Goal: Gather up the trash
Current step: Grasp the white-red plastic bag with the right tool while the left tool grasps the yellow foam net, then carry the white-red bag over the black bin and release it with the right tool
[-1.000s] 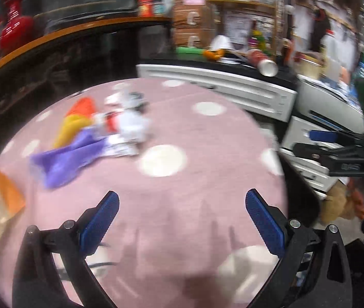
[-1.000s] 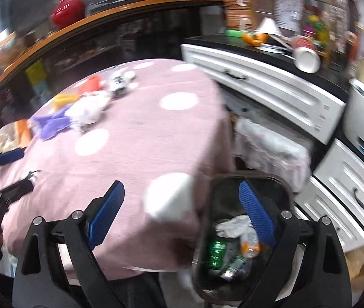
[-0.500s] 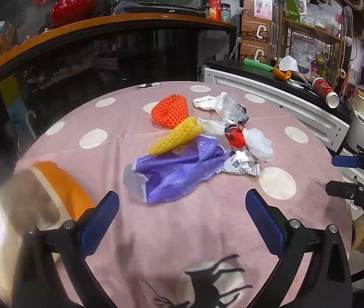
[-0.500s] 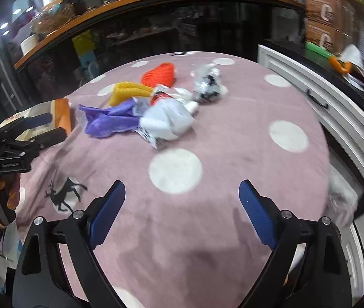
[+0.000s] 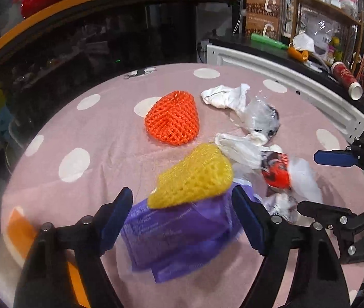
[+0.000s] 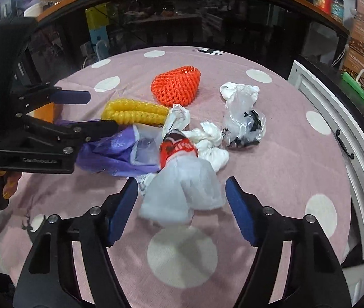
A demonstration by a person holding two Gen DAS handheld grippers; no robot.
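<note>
A trash pile lies on the pink dotted tablecloth (image 5: 92,133). My left gripper (image 5: 182,220) is open, its jaws either side of a purple plastic bag (image 5: 179,233) with a yellow foam net (image 5: 194,177) lying on it. My right gripper (image 6: 180,208) is open around a white plastic bag with a red-printed wrapper (image 6: 182,179). An orange foam net (image 5: 173,120) lies behind; it also shows in the right wrist view (image 6: 175,86). Crumpled white and clear bags (image 6: 243,118) lie to the right.
White drawer units (image 6: 336,133) run along the table's right side. A dark counter with an orange edge (image 5: 53,18) stands behind the table. An orange and white paper (image 5: 20,231) lies at the table's left edge. A paper cup (image 5: 346,79) lies on the far counter.
Both grippers have moved forward onto the trash pile; the left now straddles the purple bag and the right the white bag. A second ago the right gripper was over the bin.
</note>
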